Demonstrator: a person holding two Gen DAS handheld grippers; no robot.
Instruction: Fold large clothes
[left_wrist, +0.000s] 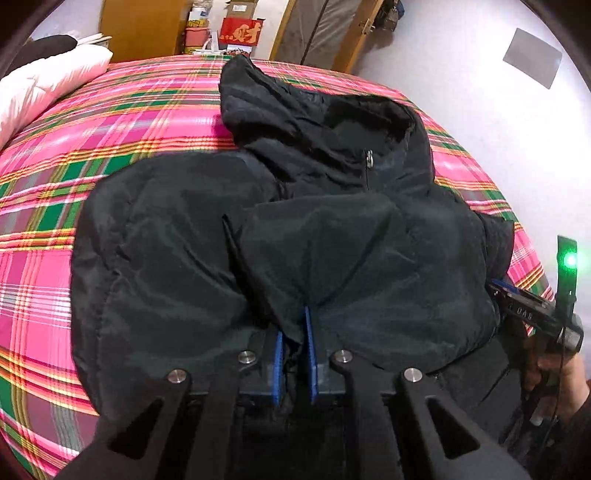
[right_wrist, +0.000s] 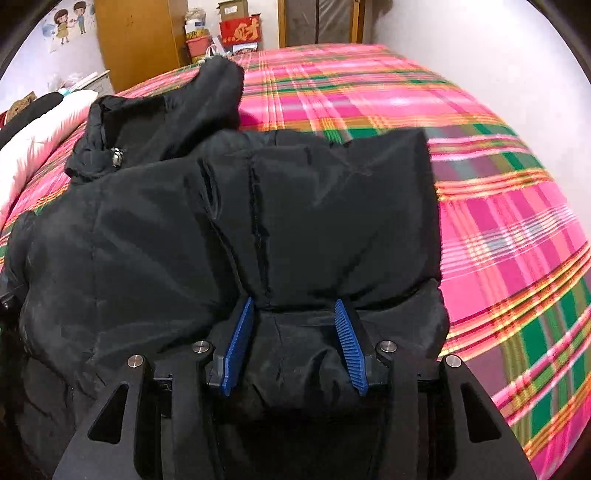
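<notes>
At the bed's near edge, our left gripper pinches a thin fold of the black jacket; our right gripper squeezes a thick bunch, ready to fold toward the hood lying farther in.

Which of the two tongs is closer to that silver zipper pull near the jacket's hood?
Probably left, though it's close. The left tongs pinch jacket fabric with the zipper pull ahead, slightly right. From the right tongs it sits far off left.
</notes>
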